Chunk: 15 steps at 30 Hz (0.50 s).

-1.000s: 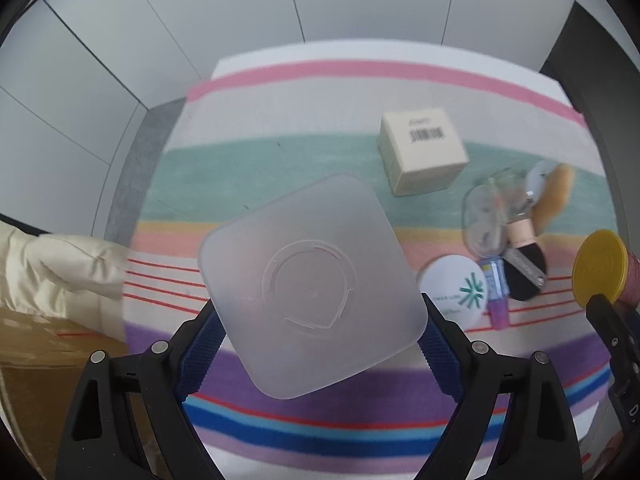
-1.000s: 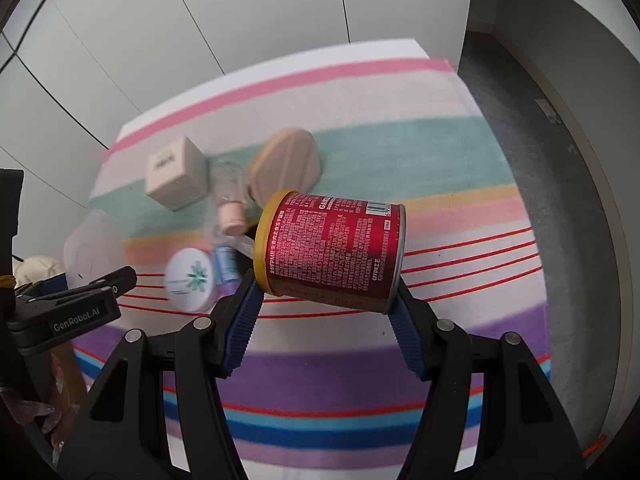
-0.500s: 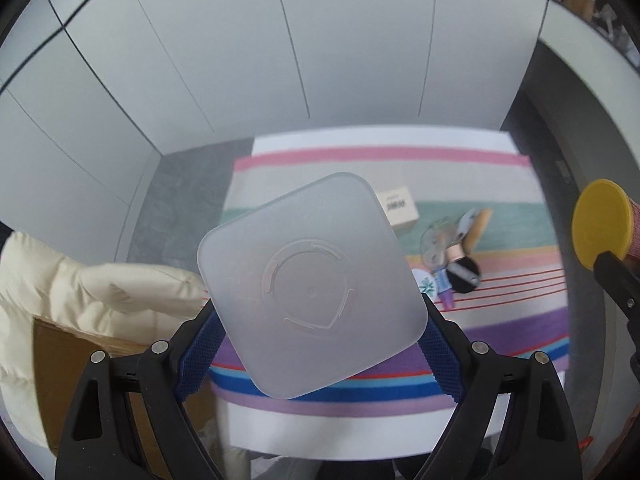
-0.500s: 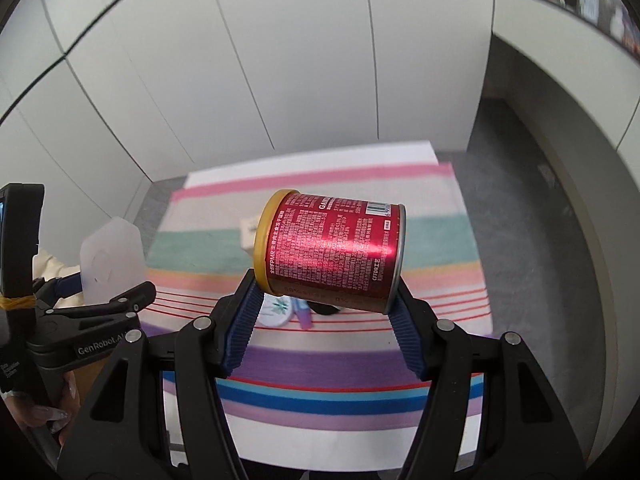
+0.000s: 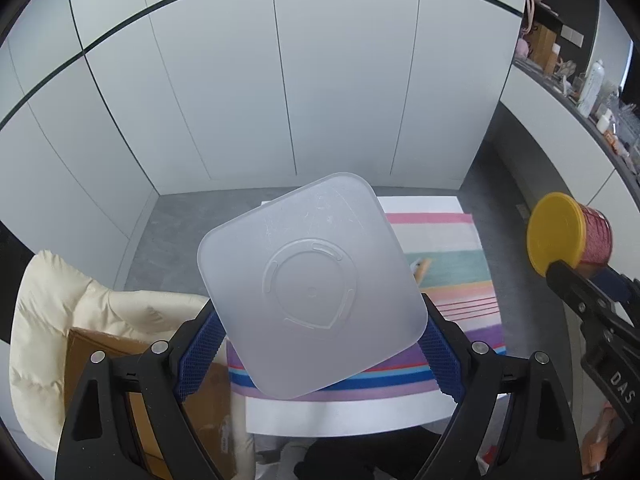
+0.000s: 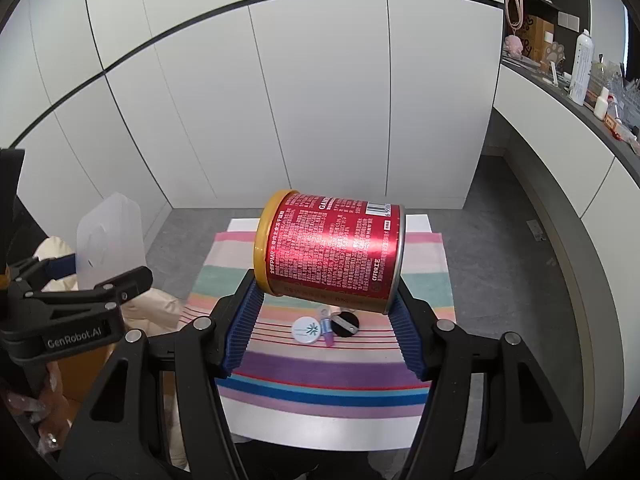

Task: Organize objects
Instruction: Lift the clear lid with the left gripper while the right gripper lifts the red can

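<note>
My left gripper is shut on a frosted square plastic container, its bottom facing the camera; the same container shows at the left of the right wrist view. My right gripper is shut on a red can with a yellow lid, lying sideways between the blue pads; that can appears at the right of the left wrist view. Both are held high above the striped cloth. On the cloth lie a white round compact, a small purple bottle and a black round puff.
The cloth covers a small white table on a grey floor, with white cabinet walls behind. A cream padded jacket and a cardboard box sit left of the table. A cluttered counter shelf runs along the right.
Both grippers have risen well above the table with the container and the can still held. The cloth and its small items now look far smaller and lower in both views.
</note>
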{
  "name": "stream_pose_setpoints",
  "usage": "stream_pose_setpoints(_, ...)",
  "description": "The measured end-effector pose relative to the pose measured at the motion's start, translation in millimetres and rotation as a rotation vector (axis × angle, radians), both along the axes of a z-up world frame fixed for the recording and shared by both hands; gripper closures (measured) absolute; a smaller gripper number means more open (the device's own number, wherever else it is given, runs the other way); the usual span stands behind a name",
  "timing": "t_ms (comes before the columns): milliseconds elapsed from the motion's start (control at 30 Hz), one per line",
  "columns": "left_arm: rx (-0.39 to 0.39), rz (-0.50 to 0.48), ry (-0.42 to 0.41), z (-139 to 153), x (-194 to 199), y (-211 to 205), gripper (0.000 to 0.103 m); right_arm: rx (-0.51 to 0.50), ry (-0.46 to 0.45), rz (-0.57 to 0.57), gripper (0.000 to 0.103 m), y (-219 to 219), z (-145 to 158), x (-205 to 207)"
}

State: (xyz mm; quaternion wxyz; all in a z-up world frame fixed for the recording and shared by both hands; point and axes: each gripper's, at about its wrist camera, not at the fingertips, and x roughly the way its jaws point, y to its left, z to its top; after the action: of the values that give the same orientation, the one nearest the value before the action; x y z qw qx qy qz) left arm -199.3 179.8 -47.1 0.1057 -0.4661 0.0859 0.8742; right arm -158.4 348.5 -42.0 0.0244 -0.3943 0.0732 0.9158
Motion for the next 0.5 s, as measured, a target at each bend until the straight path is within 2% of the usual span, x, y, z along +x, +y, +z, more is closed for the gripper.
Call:
stream_pose_setpoints(233, 0.001, -0.037, 0.018, 14, 18, 4, 0.013, 0.05, 0.01, -0.002, 0.039, -8, 18, 7)
stream_pose_setpoints(500, 0.016, -0.05, 0.015, 17, 30, 3, 0.013, 0.051, -0.006, 0.002, 0.039, -3, 13, 19)
